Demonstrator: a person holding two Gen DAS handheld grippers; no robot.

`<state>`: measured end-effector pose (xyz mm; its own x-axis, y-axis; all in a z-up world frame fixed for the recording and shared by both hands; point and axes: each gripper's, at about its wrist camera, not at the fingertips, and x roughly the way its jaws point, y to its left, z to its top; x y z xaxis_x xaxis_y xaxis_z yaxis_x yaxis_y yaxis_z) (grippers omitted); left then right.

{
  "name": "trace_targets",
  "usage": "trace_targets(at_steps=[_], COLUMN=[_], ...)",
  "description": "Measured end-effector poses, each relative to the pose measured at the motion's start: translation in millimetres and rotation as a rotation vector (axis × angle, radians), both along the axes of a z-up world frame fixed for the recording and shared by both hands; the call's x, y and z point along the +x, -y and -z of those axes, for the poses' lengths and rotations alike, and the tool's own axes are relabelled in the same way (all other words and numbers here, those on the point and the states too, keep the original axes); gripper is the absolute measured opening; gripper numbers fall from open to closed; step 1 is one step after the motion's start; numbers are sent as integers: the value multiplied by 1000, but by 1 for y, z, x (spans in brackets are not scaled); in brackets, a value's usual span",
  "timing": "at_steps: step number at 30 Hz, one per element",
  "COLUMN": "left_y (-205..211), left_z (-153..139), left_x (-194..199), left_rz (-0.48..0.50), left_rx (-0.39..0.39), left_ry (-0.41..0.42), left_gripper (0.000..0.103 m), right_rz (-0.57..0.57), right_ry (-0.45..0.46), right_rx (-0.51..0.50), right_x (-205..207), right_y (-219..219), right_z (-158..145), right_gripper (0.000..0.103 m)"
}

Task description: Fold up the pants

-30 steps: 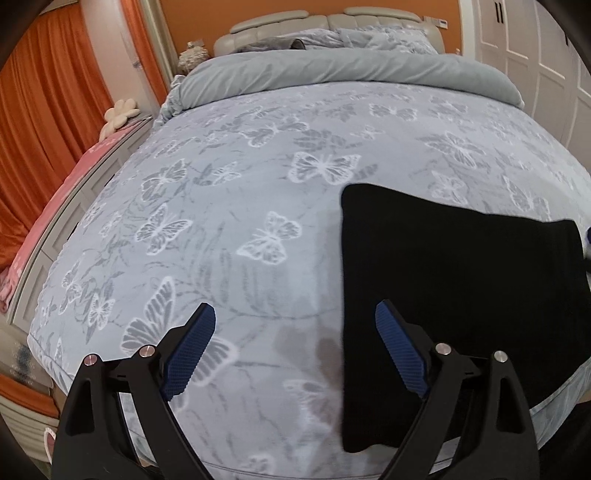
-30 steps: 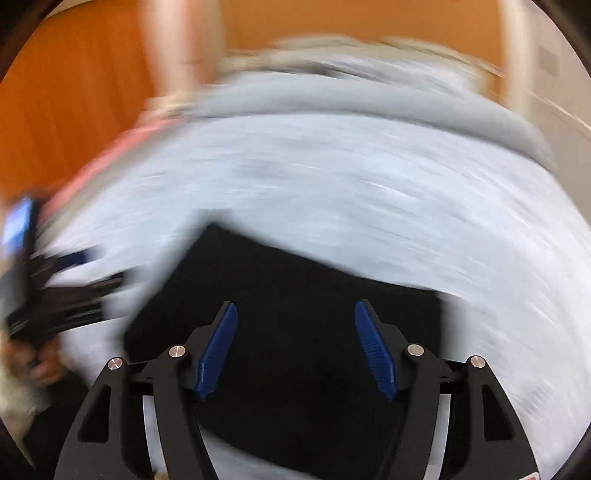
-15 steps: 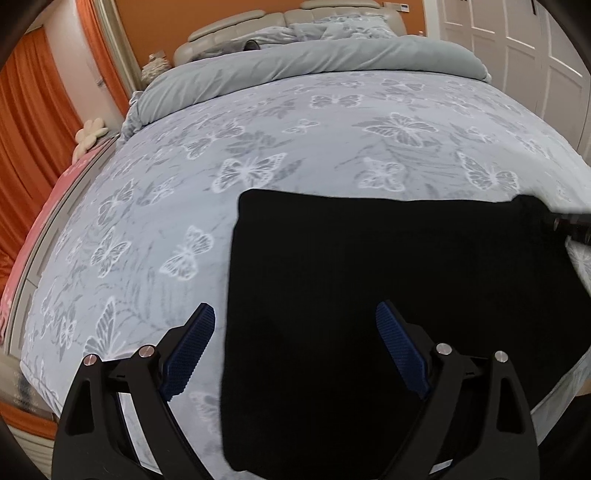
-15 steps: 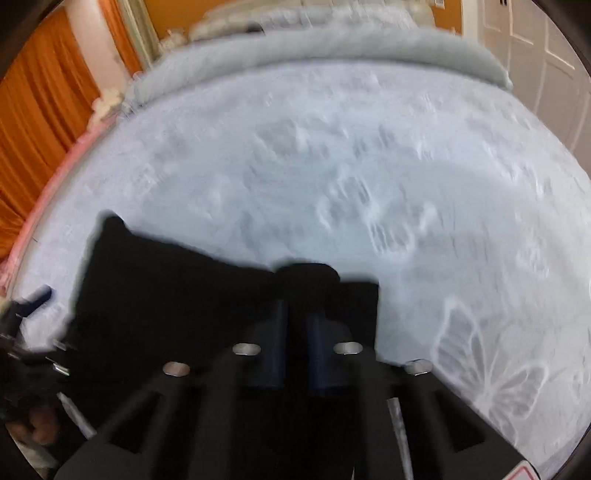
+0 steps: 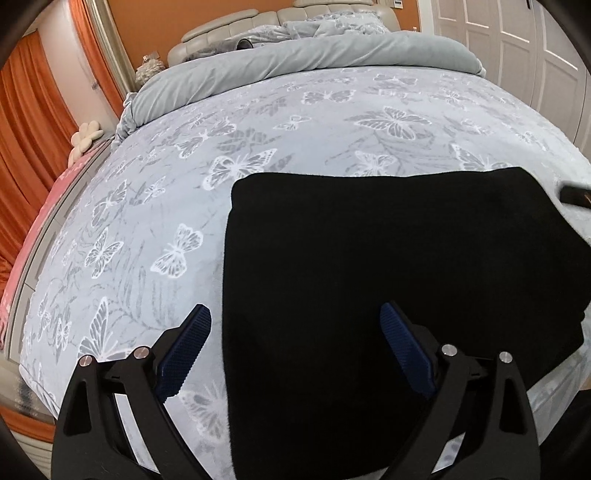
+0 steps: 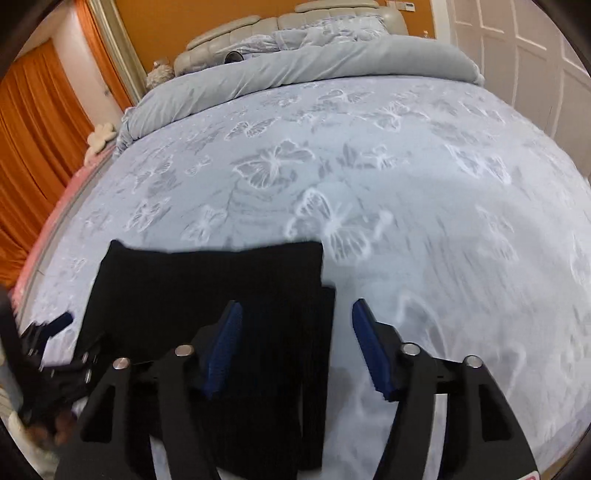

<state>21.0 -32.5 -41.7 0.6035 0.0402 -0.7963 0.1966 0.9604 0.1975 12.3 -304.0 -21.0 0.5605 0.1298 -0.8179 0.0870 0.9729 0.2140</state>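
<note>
Your right claw just let go of the pants.

Half a second ago your right claw (image 6: 295,345) was pinched shut on the black pants (image 5: 388,277); now it is wide, with nothing in it, and its fingers sit on each side of the pants' right edge. Your left claw (image 5: 295,350) is wide too, holding nothing, over the left edge, like before. The pants lie flat on the bed (image 5: 184,221) near its front edge, a neat dark block, so this fold looks done. Nothing lies on the pants or close by. Farther back the butterfly cover is bare, then a grey blanket (image 5: 314,62) and the headboard (image 5: 280,18). Orange curtains (image 5: 29,122) hang at the left.
</note>
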Motion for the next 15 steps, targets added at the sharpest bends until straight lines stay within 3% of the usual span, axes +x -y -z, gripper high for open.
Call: trace_targets(at_steps=[3,5,7,9,11,15], left_y=[-2,-5,-6,-7,-8,-10], left_z=[1,2,2,2,0,-1], left_x=[-2,-1,-1,-2,-3,-4], left_rz=[1,-3,-8,-9,-11,-16], left_rx=[10,13,12,17,14,13], left_ry=[1,-5,-9,-6,-3,-4], left_gripper=[91,91,91,91,91,91], right_rz=[-22,-59,-82,-81,-100,-121], right_ry=[-70,-90,-98,-82,-43,35], right_rx=[121,127,89,22,30,83], right_x=[-19,-24,-26,-30,-37,-55], right_y=[3,-7,-19,-26,-30,-27], right_z=[15,20,28,30,17,-10], right_gripper=[60,60,50,33,22,15])
